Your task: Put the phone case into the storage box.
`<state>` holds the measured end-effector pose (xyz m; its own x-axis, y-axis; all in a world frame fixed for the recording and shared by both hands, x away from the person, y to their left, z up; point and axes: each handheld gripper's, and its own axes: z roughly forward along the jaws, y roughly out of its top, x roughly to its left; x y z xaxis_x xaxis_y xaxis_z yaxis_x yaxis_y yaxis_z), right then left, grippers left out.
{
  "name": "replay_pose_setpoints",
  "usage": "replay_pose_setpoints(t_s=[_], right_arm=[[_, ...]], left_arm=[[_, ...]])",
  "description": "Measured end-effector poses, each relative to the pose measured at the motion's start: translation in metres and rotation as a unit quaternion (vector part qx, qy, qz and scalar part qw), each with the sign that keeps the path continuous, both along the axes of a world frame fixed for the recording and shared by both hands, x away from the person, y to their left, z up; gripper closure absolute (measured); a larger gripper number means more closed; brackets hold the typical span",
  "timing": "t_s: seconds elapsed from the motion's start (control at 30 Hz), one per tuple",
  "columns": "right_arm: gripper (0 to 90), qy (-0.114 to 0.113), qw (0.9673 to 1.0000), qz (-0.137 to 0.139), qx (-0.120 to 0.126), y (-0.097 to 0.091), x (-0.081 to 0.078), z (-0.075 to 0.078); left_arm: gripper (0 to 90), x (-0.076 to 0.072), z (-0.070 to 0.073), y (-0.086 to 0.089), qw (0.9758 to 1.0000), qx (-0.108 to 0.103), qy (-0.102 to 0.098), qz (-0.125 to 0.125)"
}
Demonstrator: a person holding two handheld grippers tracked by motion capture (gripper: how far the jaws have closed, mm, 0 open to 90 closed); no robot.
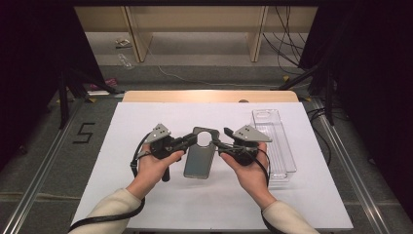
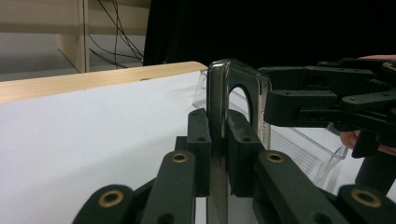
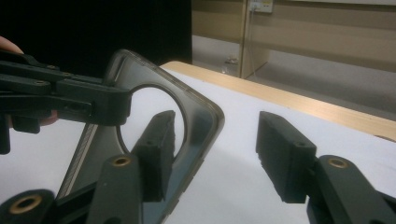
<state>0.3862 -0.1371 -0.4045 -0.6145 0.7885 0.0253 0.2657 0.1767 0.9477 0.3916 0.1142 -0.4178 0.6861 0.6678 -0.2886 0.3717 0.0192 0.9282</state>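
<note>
A translucent grey phone case with a round camera cut-out hangs above the white table sheet at mid-table. My left gripper is shut on the case's upper left edge; in the left gripper view its pads pinch the case edge-on. My right gripper stands open at the case's upper right corner. In the right gripper view the case corner sits between its jaws, with the right pad clearly apart from it. A hand holds each gripper.
A clear plastic tray lies on the sheet just right of the right hand, also seen behind the case. The table's wooden far edge runs along the back, with shelving and cables beyond it.
</note>
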Motion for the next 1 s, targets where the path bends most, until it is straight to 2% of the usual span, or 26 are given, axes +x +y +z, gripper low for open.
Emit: replay_pose_setpoints(t_s=[0.4, 1.0], right_arm=[[56.6, 0.010, 0.9999, -0.003, 0.003, 0.0011, 0.0021, -0.0025], [61.9, 0.014, 0.9999, -0.003, 0.007, 0.0024, 0.0036, -0.0023]], left_arm=[[81.0, -0.0002, -0.0004, -0.0007, 1.0000, -0.001, 0.000, -0.001], [81.0, -0.0002, -0.0002, -0.0008, 1.0000, -0.001, -0.003, 0.000]])
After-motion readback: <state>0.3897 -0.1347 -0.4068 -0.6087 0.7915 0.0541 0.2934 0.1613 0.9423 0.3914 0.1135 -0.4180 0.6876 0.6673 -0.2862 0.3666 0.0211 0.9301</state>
